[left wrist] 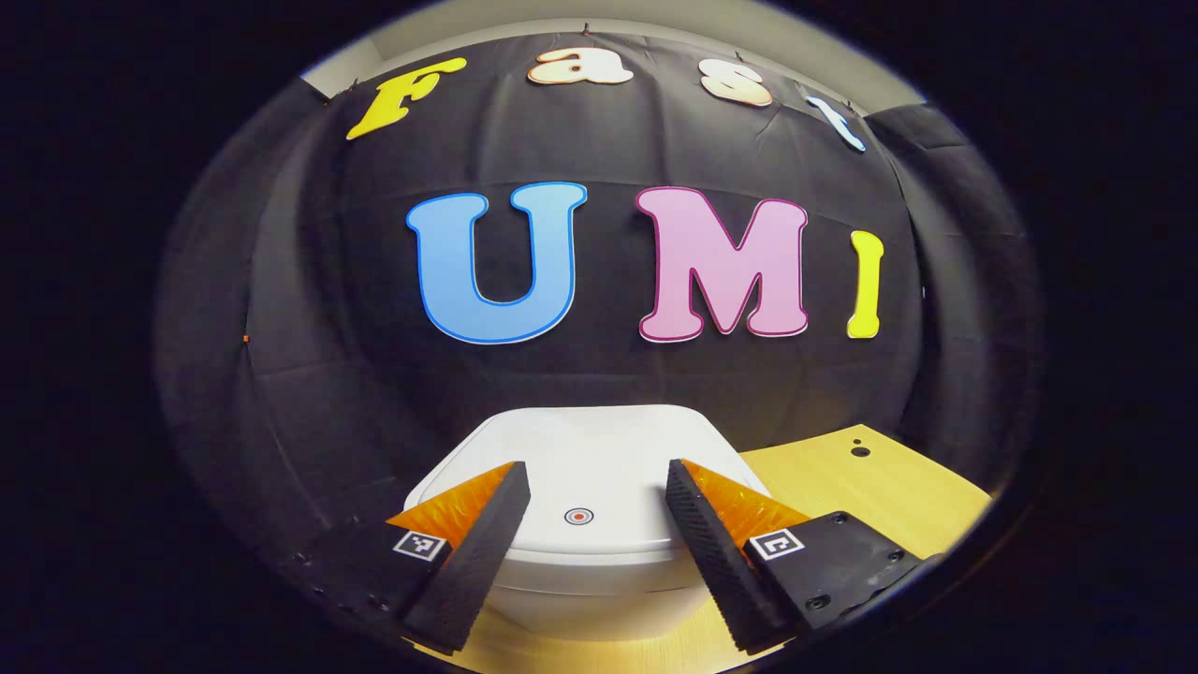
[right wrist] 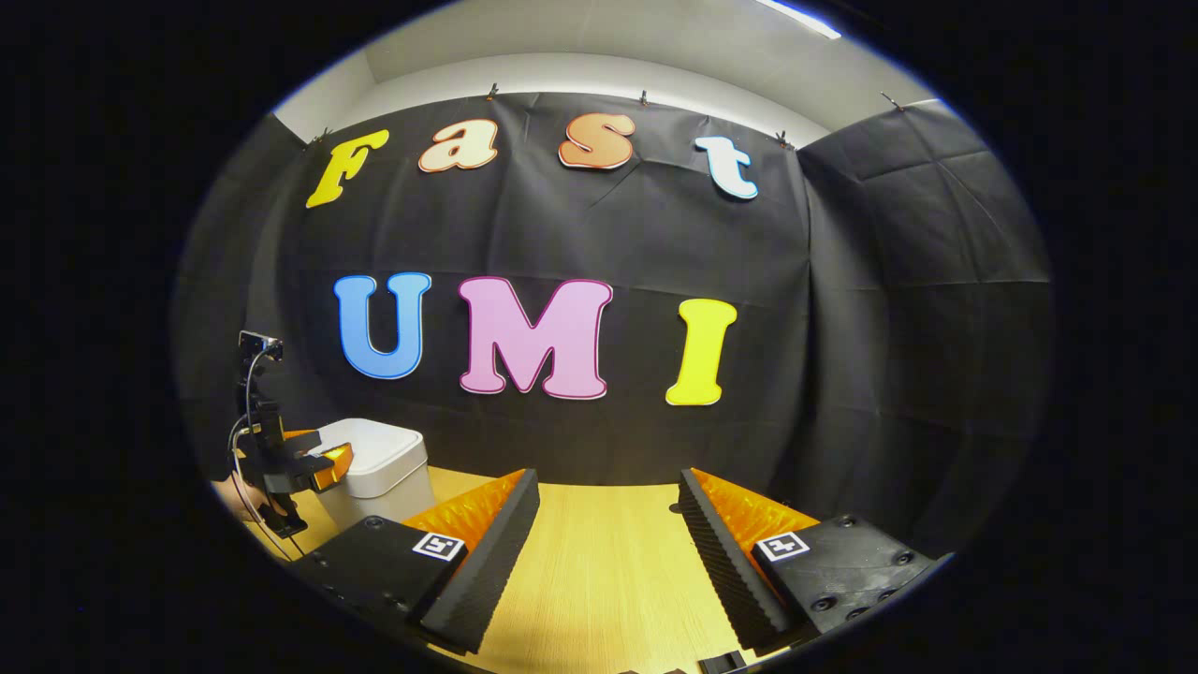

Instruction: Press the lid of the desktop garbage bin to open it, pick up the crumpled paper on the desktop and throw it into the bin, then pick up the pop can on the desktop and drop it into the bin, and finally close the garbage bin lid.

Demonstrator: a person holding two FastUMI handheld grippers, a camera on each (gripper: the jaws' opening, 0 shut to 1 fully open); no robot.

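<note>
Evidently the opening press is the step in hand. In the left gripper view the left gripper sits at the bottom centre of the frame with its fingers spread well apart and nothing between them. It is lined up on the white garbage bin just ahead. The lid lies flat and shut, and a small round red-and-white button near its front edge falls almost exactly in the gap between the two fingers. That alignment looks deliberate: centring the mark lets the tool come down on the spot that releases the lid. I cannot tell whether either finger touches the lid yet.

In the right gripper view the right gripper is at the bottom centre, fingers likewise apart and empty, over bare wooden desktop. It seems parked out of the way, ready for the pickups later. At the lower left of that frame the bin stands on the desktop near the black back wall, with the left gripper close against its near side and a cable trailing from its handle.

Neither the crumpled paper nor the pop can is in sight, so I cannot place them. Judged from the closed lid, the task is at its very start.
</note>
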